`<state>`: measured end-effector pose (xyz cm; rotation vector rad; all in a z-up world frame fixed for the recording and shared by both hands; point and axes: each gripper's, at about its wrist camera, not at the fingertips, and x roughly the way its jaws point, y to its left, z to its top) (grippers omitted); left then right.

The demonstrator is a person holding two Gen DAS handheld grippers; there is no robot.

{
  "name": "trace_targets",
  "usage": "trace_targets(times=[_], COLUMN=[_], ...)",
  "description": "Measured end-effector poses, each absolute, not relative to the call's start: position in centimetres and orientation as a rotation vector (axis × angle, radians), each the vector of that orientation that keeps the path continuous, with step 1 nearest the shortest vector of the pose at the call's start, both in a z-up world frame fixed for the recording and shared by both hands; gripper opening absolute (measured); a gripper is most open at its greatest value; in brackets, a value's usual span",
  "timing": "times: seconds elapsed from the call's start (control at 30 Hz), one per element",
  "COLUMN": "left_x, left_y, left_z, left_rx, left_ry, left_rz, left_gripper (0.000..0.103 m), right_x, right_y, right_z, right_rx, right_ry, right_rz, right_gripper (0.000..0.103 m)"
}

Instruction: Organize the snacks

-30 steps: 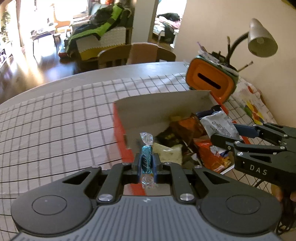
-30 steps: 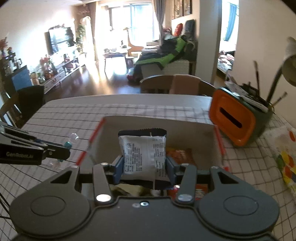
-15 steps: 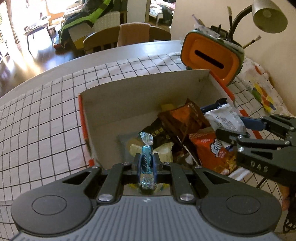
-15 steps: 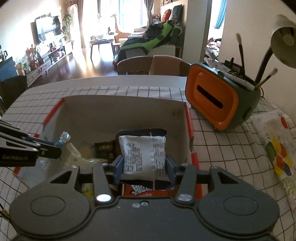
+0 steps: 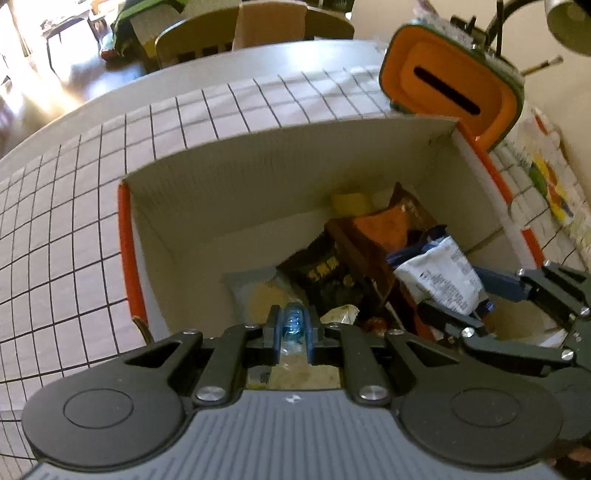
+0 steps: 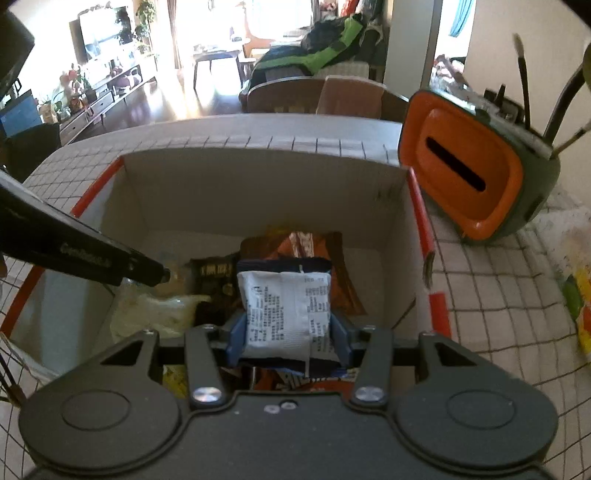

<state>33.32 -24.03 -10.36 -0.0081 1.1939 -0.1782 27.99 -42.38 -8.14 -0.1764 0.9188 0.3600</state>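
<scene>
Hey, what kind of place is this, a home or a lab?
Most likely a home's dining area opening onto a living room: a checked tablecloth with a dining chair behind it, and a television beyond.

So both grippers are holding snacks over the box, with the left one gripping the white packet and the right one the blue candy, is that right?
Not quite: swapped. The left gripper holds the blue candy, per the left wrist view; the right gripper holds the white packet, over the box.
</scene>
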Motion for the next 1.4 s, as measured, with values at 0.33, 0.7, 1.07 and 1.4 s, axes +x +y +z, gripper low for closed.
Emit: trace_targets(times=[0.33, 0.7, 1.07, 1.4], left_x=[32.7, 30.3, 26.9, 23.8], left_y=[-24.6, -24.1, -22.9, -20.6], left_z=[-11.2, -8.9, -5.1, -2.6], left_rx=[0.027, 0.010, 0.051, 0.055], left_ry=[1.190, 1.108, 0.983, 0.863], left_rz=[-0.162, -0.163, -0.220, -0.221], left_gripper=[0.012, 0.028, 0.063, 0.077], right_x=[27.9, 26.8, 24.4, 22.1], right_y=[-42.8, -43.6, -43.1, -41.1], right_z=[-7.9, -5.8, -2.6, -0.2], right_rx=[-0.171, -0.155, -0.098, -0.066], right_ry=[0.932, 0.896, 0.842, 0.790], right_rz=[0.370, 0.387, 0.367, 0.370], right_gripper=[0.048, 0.063, 0.081, 0.096])
